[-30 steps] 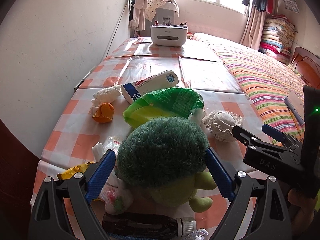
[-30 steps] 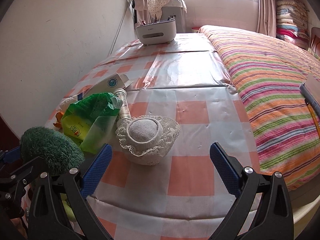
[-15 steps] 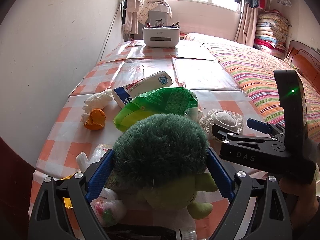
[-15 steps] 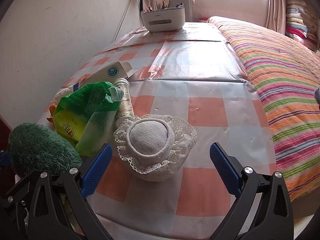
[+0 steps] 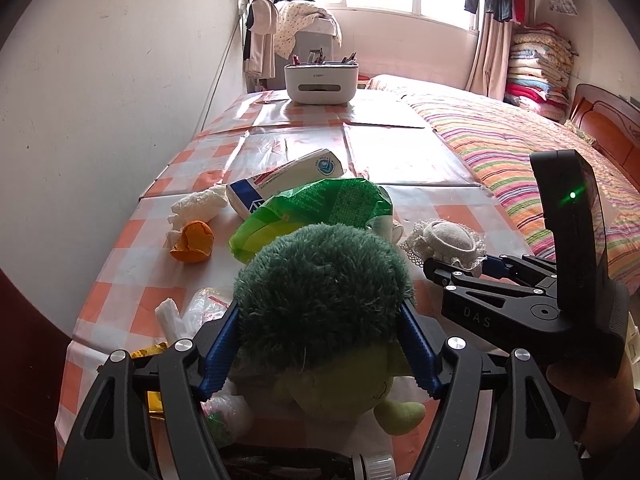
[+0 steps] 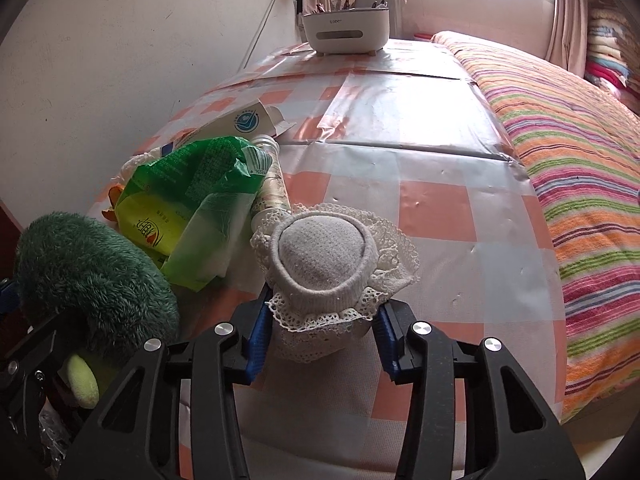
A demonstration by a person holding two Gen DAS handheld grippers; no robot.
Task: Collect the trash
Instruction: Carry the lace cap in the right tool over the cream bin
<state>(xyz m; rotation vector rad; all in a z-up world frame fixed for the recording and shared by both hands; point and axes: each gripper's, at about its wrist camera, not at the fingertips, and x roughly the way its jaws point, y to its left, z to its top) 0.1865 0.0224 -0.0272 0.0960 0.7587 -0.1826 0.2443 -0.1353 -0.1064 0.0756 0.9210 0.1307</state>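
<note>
While both grippers angle down, jaws closing: left gripper [image 5: 320, 344] on plush toy [image 5: 324, 280], right gripper [image 6: 320, 332] on lace-trimmed cushion [image 6: 328, 252].

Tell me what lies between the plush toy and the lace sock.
Bare checked tablecloth, seen in the right wrist view, between the plush toy and the lace sock.

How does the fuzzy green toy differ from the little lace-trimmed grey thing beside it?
The green plush toy is shaggy and dark green over a yellow-green body; the lace-trimmed grey cushion is knitted, pale grey, with a white lace frill. The toy is bulkier, the cushion low and domed. Both are soft, each sitting between a closing claw's blue pads.
</note>
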